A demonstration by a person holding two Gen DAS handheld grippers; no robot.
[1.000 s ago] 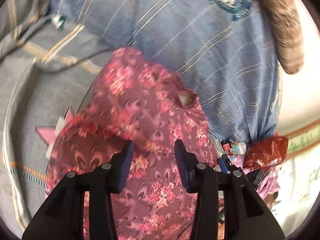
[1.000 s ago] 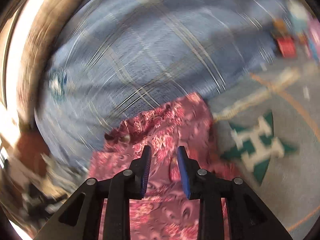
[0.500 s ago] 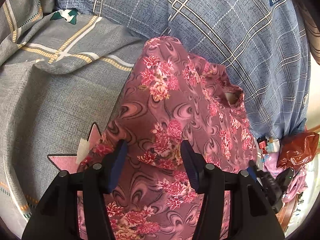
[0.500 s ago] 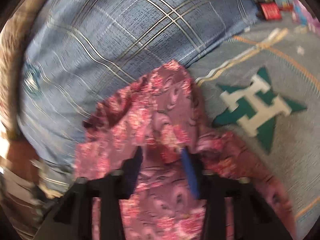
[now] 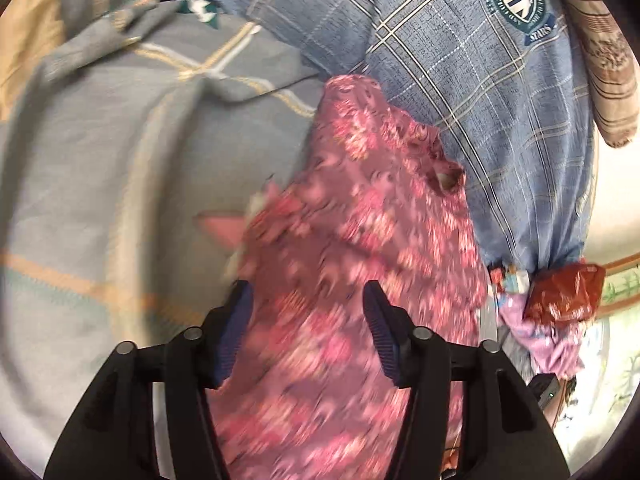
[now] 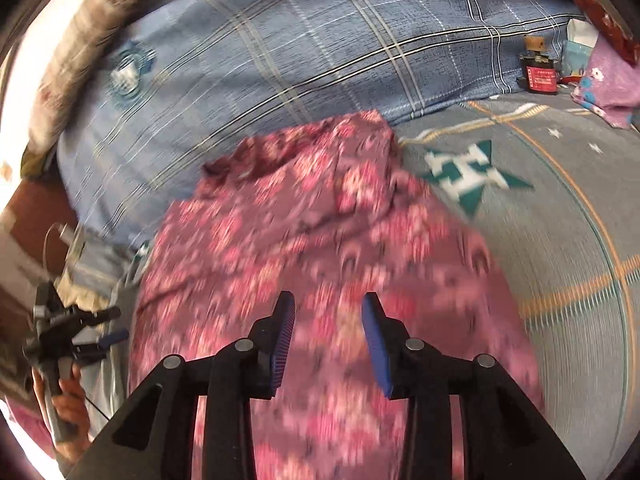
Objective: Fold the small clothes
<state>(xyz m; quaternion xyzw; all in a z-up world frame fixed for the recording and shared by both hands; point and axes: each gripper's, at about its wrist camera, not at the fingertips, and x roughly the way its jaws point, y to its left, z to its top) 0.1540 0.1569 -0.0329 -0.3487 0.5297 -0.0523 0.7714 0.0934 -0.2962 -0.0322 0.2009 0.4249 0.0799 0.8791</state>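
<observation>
A small pink floral garment (image 5: 360,240) lies on the grey bedsheet (image 5: 120,200), its far end against the blue plaid pillow (image 5: 460,60). It also shows in the right wrist view (image 6: 320,240), blurred by motion. My left gripper (image 5: 306,316) is open above the garment's near part, nothing between its fingers. My right gripper (image 6: 328,324) is open above the same garment, also empty. The left gripper also shows at the left edge of the right wrist view (image 6: 80,332), held in a hand.
The blue plaid pillow (image 6: 320,40) lies behind the garment. A red packet (image 5: 564,292) and purple cloth (image 5: 540,340) sit at the bed's edge. A small dark bottle (image 6: 538,68), a box and purple cloth (image 6: 608,80) lie far right. The bedsheet (image 6: 560,240) bears a green star patch.
Both grippers have opened wider and pulled back from the garment, which now lies flatter on the sheet. The right gripper had cloth between its fingers half a second ago; now it holds none.
</observation>
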